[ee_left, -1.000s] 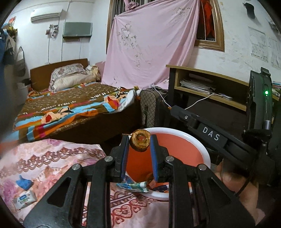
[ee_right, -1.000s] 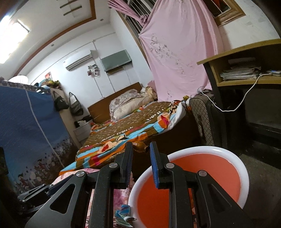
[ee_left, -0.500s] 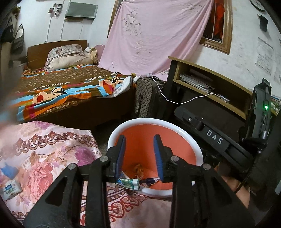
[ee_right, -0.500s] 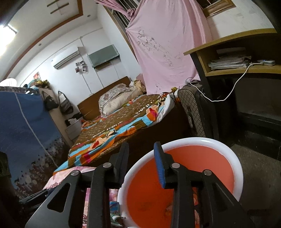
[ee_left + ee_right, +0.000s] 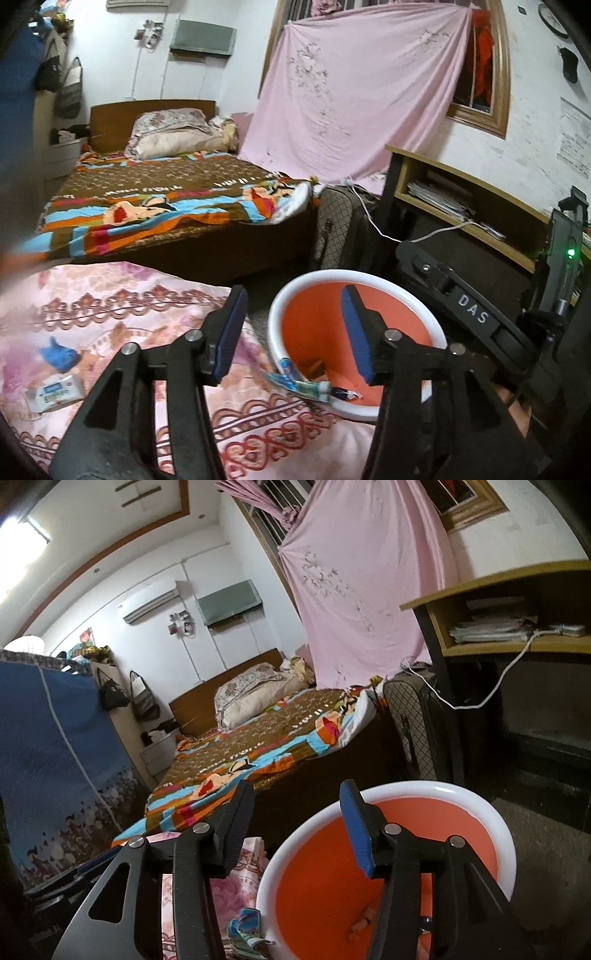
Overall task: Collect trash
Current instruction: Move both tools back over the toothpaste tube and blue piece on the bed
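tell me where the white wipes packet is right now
In the left wrist view the white wipes packet lies low on the left, on the pink floral cloth, just below a crumpled blue scrap.

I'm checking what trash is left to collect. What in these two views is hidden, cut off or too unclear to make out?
- Left wrist view: inside the orange white-rimmed plastic basin, the left claw covers part of the floor; the brown scrap there is too small to identify.
- Left wrist view: print on the white wipes packet is blurred.
- Right wrist view: the crumpled blue-green wrapper is cut off by the bottom edge and the right claw.
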Tool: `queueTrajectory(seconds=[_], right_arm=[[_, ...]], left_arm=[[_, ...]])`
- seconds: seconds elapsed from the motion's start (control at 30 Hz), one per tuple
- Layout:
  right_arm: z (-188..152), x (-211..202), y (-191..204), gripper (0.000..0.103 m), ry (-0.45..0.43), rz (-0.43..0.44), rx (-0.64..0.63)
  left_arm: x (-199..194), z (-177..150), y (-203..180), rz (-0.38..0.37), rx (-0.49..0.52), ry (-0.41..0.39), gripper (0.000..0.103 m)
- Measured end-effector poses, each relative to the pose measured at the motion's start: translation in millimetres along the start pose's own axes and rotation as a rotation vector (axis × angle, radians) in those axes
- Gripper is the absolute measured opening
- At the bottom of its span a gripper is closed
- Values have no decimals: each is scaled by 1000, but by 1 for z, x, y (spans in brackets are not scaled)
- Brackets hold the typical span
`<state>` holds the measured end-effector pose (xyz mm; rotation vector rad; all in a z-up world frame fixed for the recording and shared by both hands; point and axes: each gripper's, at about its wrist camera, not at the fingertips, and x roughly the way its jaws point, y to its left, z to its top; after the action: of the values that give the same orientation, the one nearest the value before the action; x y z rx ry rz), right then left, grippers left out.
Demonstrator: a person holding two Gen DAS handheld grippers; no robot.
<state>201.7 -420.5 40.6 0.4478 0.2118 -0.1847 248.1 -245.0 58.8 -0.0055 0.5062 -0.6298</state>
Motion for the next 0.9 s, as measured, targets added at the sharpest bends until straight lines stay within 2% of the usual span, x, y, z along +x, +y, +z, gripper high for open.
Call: queueTrajectory(seconds=[0.13, 0.17, 0.27, 0.37, 0.43, 0.5, 0.53, 0.6, 0.67, 0.9], right_arm=[[-1, -3, 11, 50, -24, 7, -29], [0, -3, 13, 53, -28, 9, -33], [-1, -3, 20, 72, -44, 20, -42], [-1, -4, 27, 75, -62, 40, -53], [-2, -4, 33, 78, -67, 52, -68], [-3, -4, 39, 83, -72, 64, -81], [-4, -5, 42, 85, -78, 74, -88], [-6, -7, 48, 99, -90, 86, -98], [-8, -9, 54, 103, -109, 104, -107], [-14, -22, 80, 103, -159, 197, -164]], left_arm=[[-10, 0, 14, 37, -19, -19, 45], [-12, -1, 18, 46, -26, -23, 46], [-20, 0, 28, 78, -47, -44, 54], [-29, 1, 39, 111, -68, -71, 61], [-36, 1, 45, 133, -79, -86, 70], [-44, -1, 52, 155, -91, -109, 76], [-48, -2, 56, 168, -99, -121, 82], [-56, -5, 62, 196, -113, -146, 91], [-64, -7, 68, 226, -128, -185, 92], [-91, -17, 90, 313, -152, -238, 92]])
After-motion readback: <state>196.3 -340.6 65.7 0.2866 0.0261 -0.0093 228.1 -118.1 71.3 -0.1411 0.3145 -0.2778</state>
